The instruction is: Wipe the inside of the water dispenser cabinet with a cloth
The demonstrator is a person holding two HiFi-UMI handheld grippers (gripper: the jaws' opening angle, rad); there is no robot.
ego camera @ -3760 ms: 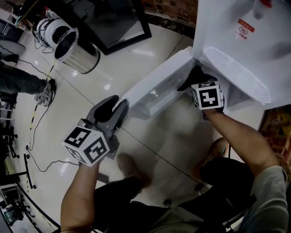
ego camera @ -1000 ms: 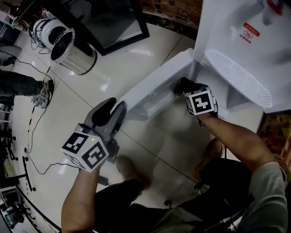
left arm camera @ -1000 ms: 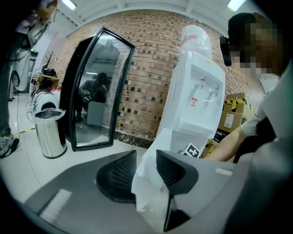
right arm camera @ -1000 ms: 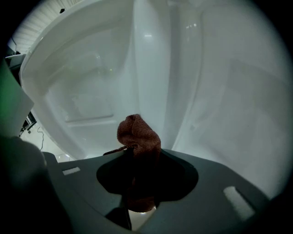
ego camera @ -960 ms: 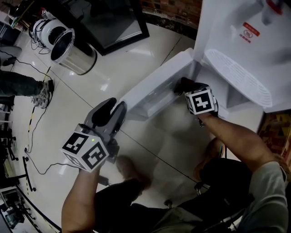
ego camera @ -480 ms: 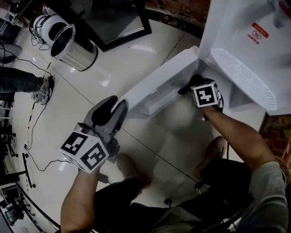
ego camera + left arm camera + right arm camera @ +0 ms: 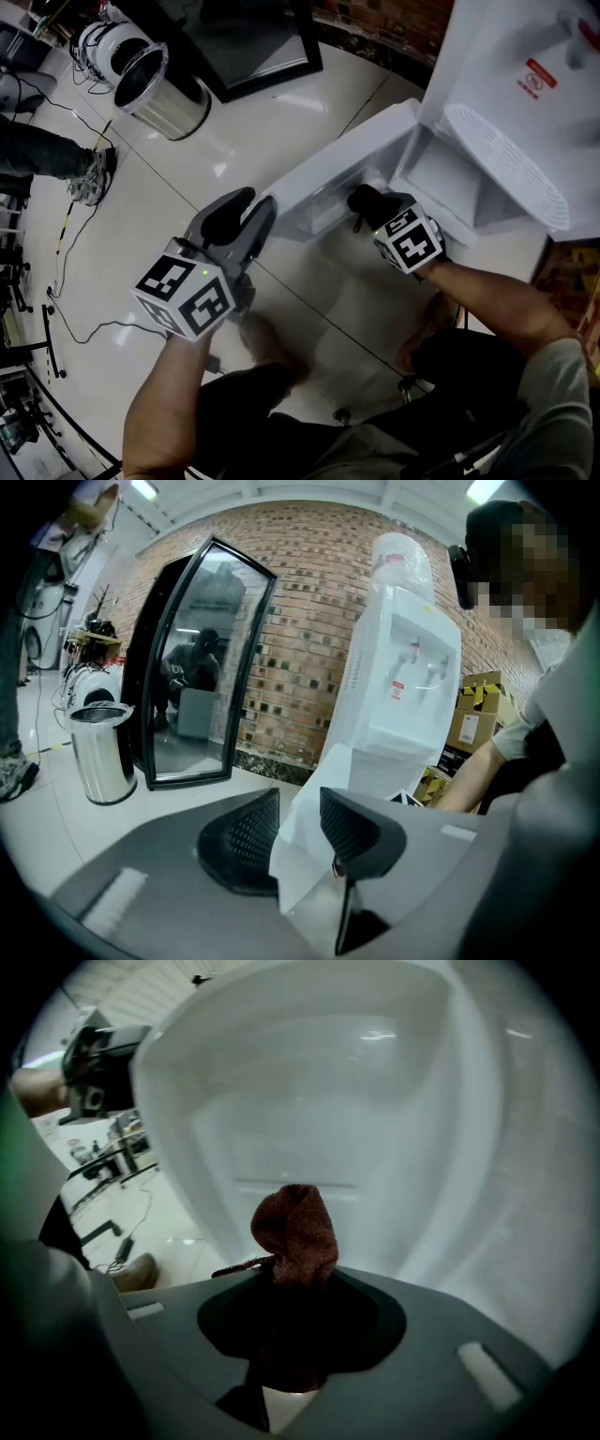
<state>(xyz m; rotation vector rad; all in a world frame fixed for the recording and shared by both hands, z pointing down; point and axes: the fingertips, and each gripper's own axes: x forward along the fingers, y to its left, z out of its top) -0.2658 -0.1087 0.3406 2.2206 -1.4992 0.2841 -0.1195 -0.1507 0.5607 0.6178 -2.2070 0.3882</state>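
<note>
Pale glossy floor (image 7: 187, 178) all round, brick wall (image 7: 309, 621) behind. Left tongs (image 7: 251, 204) partly closed, clamping the free edge of the open cabinet door (image 7: 347, 169). Right tongs (image 7: 367, 201) nipped tight on a brown cloth (image 7: 292, 1232), bunched tip poking out ahead, facing white inner surfaces at the mouth of the water dispenser (image 7: 525, 94) cabinet (image 7: 450, 178). Judged mid-wipe. No dirt to be seen, so no telling how much is done. Probably left: deeper walls beyond the right tongs.

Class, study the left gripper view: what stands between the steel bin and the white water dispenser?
A tall black-framed glass panel stands between the steel bin and the water dispenser. The left gripper view shows it plainly.
</note>
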